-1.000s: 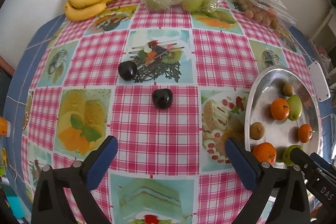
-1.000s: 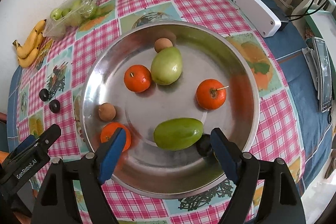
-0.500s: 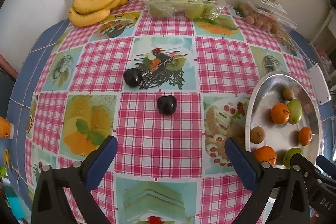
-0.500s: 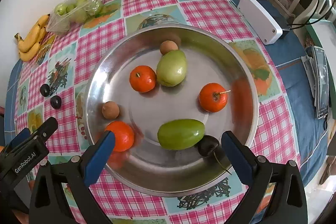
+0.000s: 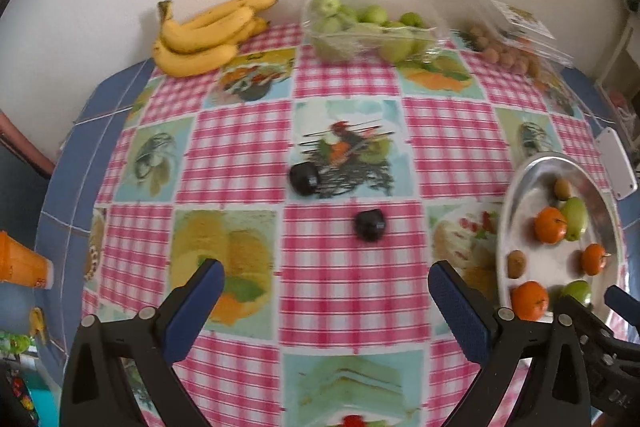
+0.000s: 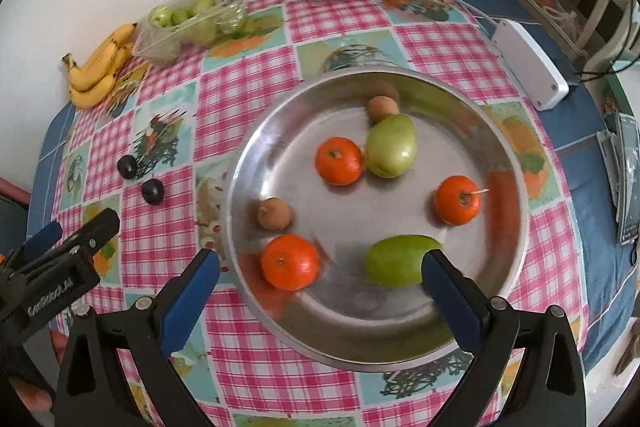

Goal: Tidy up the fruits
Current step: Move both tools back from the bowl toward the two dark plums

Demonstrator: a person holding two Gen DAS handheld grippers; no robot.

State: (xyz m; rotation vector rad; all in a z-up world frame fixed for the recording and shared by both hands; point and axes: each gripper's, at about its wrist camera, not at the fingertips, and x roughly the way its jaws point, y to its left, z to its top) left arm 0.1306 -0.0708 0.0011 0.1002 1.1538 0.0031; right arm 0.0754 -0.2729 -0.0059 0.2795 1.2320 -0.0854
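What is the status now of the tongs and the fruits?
Both tongs open, empty. Two dark plums wait on cloth; steel tray holds seven fruits. Path clear.

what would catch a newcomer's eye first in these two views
The round steel tray at the table's right side stands out, holding three orange fruits, two green mangoes and two small brown fruits. Two dark plums lie loose on the pink checked tablecloth near the middle. Along the wall sit a bunch of bananas and a clear pack of green fruit.
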